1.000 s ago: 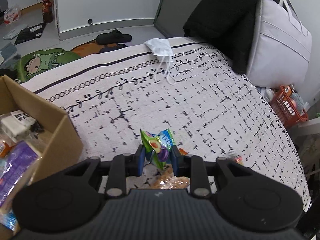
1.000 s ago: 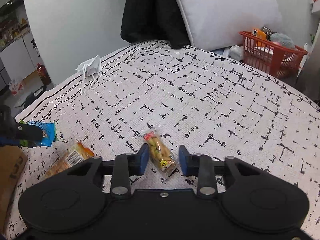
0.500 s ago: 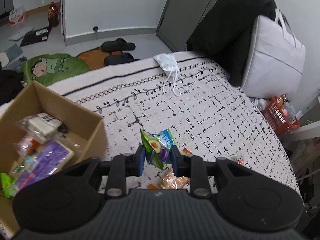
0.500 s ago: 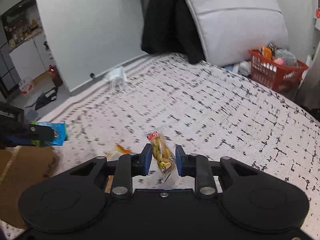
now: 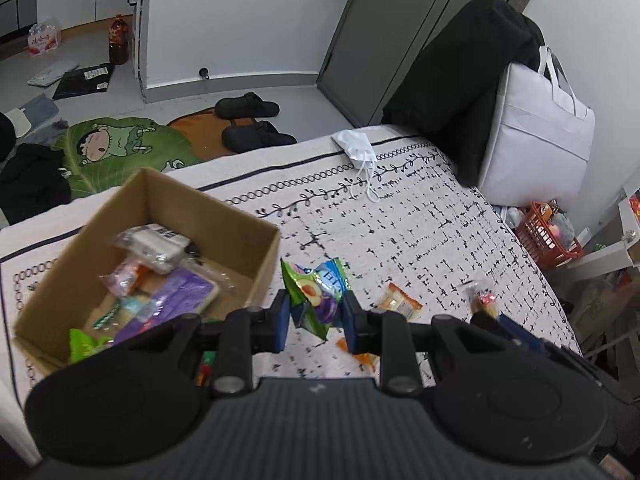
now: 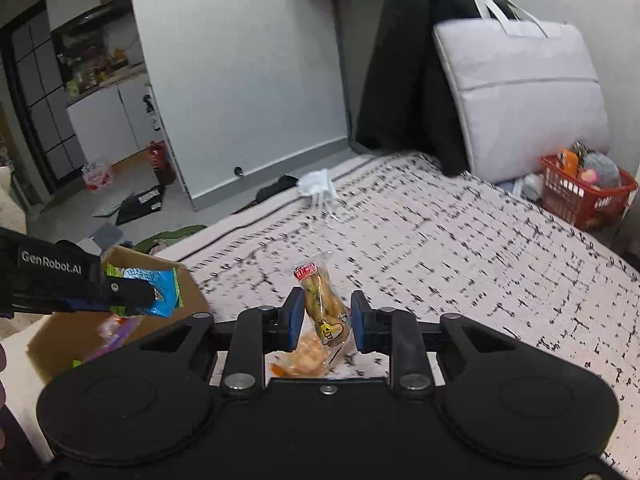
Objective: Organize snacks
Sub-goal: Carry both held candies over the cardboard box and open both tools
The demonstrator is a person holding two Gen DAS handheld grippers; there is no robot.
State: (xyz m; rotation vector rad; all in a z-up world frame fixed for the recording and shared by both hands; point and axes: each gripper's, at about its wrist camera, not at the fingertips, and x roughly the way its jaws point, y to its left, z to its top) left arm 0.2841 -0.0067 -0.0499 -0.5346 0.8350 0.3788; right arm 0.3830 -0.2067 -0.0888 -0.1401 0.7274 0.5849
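A crinkled green and blue foil snack packet printed with fruit point(image 5: 318, 298) stands upright, pinched above the bed just right of an open brown cardboard box point(image 5: 248, 236) holding several wrapped snacks, 1 of them purple point(image 5: 176, 300). A clear plastic packet of tan snacks with a red label point(image 6: 324, 304) stands upright, pinched. An orange-wrapped snack point(image 5: 402, 302) lies flat on the bed.
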